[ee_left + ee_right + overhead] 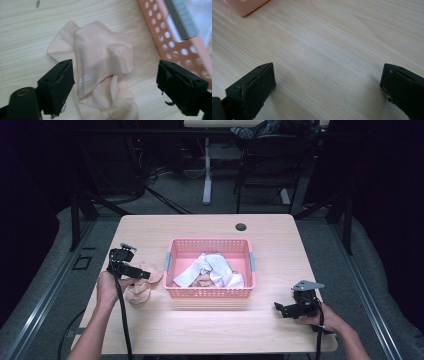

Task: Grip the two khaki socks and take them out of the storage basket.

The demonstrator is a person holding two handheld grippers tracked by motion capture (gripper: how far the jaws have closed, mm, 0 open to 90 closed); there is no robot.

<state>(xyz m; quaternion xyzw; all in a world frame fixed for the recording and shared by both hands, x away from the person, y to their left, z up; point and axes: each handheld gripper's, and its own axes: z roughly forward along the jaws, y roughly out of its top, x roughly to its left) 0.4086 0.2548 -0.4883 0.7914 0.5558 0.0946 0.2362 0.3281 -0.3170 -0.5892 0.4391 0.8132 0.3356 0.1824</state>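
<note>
My left gripper (pixel 115 87) hangs over a peach sock (pixel 100 70) on the table (pixel 280 245), jaws spread wide with the sock lying between them, neither pad touching it as far as I can tell. The sock is crumpled, folded over itself, with a small line of pale print near its middle (too blurred to read). In the high view the same gripper (pixel 142 272) sits at the table's left side, my left hand (pixel 107 287) behind it, and the sock (pixel 142 287) lies just left of the pink basket (pixel 210 293).

The basket stands near the table's middle, its walls full of small holes. Inside it lies a white cloth (pixel 212 270), rumpled, with more peach fabric (pixel 202 281) under and beside it. From the left gripper's view the basket wall (pixel 175 47) runs along the upper right, close to the sock but apart from it.

My right gripper (pixel 328 92) is low over bare wood, jaws wide apart and holding nothing. In the high view it (pixel 282 309) is at the table's front right, well apart from the basket, with my right hand (pixel 325 320) on it. A basket corner (pixel 244 7) peeks in at the upper left of its view.

A dark round hole (pixel 241 227) sits in the tabletop behind the basket.
</note>
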